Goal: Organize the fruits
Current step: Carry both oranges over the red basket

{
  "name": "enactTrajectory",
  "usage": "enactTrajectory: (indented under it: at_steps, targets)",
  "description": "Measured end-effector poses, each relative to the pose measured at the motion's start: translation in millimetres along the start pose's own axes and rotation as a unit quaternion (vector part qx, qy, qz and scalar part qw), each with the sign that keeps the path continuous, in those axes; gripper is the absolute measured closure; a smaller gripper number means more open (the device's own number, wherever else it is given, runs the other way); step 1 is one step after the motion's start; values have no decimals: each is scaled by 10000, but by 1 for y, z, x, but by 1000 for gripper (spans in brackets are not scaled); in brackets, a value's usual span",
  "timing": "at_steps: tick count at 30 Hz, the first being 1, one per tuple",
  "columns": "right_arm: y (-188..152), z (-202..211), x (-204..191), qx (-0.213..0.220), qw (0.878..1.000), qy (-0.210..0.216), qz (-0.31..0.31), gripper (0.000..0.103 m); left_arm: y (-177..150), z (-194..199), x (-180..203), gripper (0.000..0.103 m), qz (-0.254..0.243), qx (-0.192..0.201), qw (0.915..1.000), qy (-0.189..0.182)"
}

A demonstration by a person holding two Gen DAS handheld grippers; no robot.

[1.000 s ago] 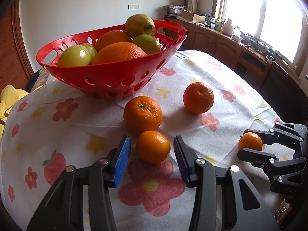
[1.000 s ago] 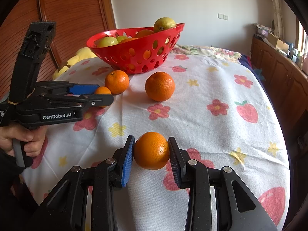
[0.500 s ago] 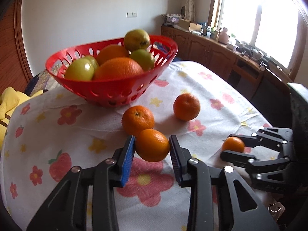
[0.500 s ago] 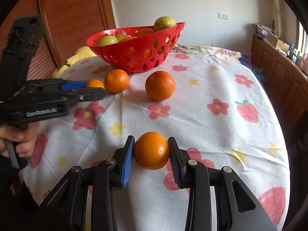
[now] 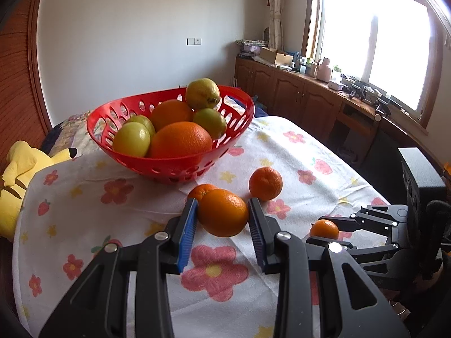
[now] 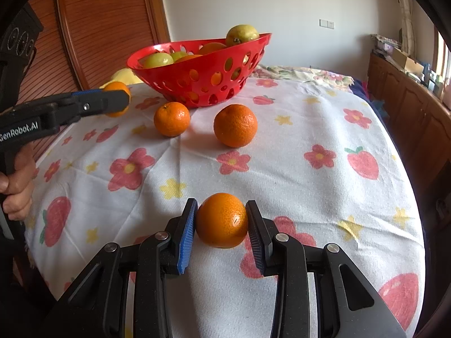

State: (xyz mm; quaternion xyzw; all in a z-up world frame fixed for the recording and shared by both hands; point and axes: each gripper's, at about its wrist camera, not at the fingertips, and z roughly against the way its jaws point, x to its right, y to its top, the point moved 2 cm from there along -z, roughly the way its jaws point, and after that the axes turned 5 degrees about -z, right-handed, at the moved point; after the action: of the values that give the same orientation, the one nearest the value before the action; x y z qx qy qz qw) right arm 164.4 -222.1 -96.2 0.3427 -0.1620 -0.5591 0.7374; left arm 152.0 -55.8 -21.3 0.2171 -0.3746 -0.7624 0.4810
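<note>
- The left tool (image 5: 222, 217) is gripping a small orange (image 5: 223, 212), its blue-ribbed pad (image 5: 187, 235) and its dark pad pressing the fruit's two sides; the jaws are standing only as wide as the fruit.
- In the right wrist view this same tool (image 6: 118, 99) is hanging above the cloth at the left, a person's hand (image 6: 15, 187) wrapping its handle.
- The right tool (image 6: 221, 222) is clamping a second small orange (image 6: 222, 220) the same way, low over the bench (image 6: 324, 118); whether the fruit is touching the cloth I cannot tell.
- Both tools are showing black, angular plastic linkages with silver rivets.
- The held oranges are looking round, glossy and finely dimpled.
- Two loose oranges are lying on the bench near the basket: a smaller one (image 6: 172, 119) and a larger, rougher one (image 6: 235, 125), close but apart.
- The red basket (image 6: 197, 64) is standing at the far side of the bench, a shiny plastic bowl with oval holes in its wall.
- It is carrying a heap of big oranges (image 5: 180, 140) and yellow-green fruits (image 5: 132, 139), one yellow-green fruit (image 5: 202, 93) sitting on top.
- A white cloth with printed pink flowers, yellow stars and strawberries is covering the bench, wrinkling in soft folds.
- A yellow plush toy (image 5: 19, 166) is lying beside the bench's far left edge.
</note>
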Motion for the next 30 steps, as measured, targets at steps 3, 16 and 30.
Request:
enactTrajectory:
  at_steps: [3, 16, 30]
  targets:
    - [0, 3, 0, 58, 10000, -20, 11, 68, 3, 3, -2, 69, -3, 54, 10000, 26]
    - [25, 21, -2, 325, 9993, -29, 165, 68, 27, 15, -38, 69, 129, 387, 9989, 240]
    - [113, 33, -6, 925, 9941, -10, 571, 68, 58, -8, -65, 69, 114, 436, 9983, 375]
